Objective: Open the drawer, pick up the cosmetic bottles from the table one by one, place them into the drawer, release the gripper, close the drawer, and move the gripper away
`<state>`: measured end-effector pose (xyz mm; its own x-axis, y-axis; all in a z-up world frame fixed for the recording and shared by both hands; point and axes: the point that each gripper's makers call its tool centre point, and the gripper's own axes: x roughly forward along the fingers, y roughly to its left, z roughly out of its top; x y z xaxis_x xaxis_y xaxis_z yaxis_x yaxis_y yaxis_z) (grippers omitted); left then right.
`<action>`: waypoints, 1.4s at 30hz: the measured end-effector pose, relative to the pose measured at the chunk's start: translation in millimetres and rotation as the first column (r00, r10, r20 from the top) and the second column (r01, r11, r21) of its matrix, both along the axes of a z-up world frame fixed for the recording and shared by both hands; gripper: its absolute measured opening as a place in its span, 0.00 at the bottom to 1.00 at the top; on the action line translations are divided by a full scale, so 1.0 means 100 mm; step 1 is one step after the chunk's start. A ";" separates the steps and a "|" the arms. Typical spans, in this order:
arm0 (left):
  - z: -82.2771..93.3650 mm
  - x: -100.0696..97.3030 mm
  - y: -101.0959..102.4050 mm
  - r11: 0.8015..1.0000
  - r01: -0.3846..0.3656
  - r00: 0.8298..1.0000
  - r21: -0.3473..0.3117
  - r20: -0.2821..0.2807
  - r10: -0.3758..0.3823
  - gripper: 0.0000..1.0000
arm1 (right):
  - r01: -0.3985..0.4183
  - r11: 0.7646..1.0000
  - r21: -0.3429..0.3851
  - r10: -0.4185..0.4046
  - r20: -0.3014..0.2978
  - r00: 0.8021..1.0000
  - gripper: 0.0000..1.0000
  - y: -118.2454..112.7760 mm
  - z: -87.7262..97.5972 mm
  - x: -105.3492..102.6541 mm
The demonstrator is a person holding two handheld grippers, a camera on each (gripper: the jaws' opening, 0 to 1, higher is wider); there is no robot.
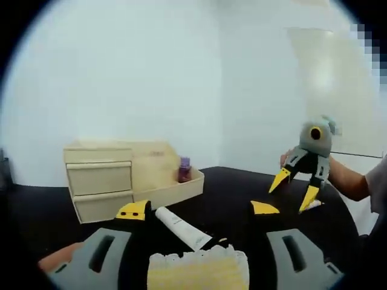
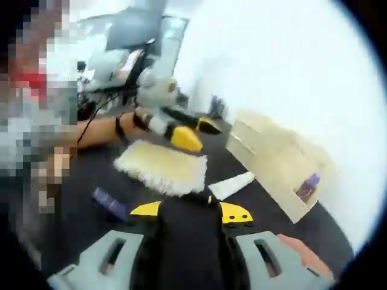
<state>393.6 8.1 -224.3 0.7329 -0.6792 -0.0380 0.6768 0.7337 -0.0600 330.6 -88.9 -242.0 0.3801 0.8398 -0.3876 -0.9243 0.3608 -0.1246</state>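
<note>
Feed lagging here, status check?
Left gripper open, right gripper open, both empty. Drawers shut. White tube on table, purple bottle in tray.

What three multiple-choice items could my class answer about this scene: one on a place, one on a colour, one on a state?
1. Where does the small purple bottle stand?
A. in the open side tray of the beige wooden drawer box
B. on the floor
C. between a tool's tips

2. What colour are the tips of the left tool?
A. red
B. yellow
C. green

3. How do the box's drawers stand?
A. all pushed in
B. one pulled out
C. taken out and laid on the table

Answers:
1 A, the bottle sits in the tray beside the drawers.
2 B, both tips in the left gripper view are yellow.
3 A, the drawer fronts lie flush with the box.
</note>
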 end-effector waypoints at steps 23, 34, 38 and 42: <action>0.74 0.07 0.75 0.659 -0.696 0.667 0.287 0.599 0.444 0.71 | 0.139 0.984 0.116 -0.123 -0.132 0.984 0.26 0.90 -0.56 0.32; 0.93 -0.13 0.43 0.640 -0.712 0.599 0.289 0.725 0.339 0.73 | 0.159 0.981 0.108 -0.123 -0.281 0.952 0.27 0.92 -0.74 0.32; 0.95 -0.15 0.40 0.639 -0.712 0.593 0.290 0.736 0.327 0.72 | 0.139 0.987 0.083 -0.110 -0.287 0.952 0.25 0.97 -0.76 0.30; 0.98 -0.16 0.41 0.623 -0.728 0.573 0.288 0.755 0.320 0.71 | 0.117 0.990 0.081 -0.089 -0.284 0.954 0.23 1.02 -0.76 0.29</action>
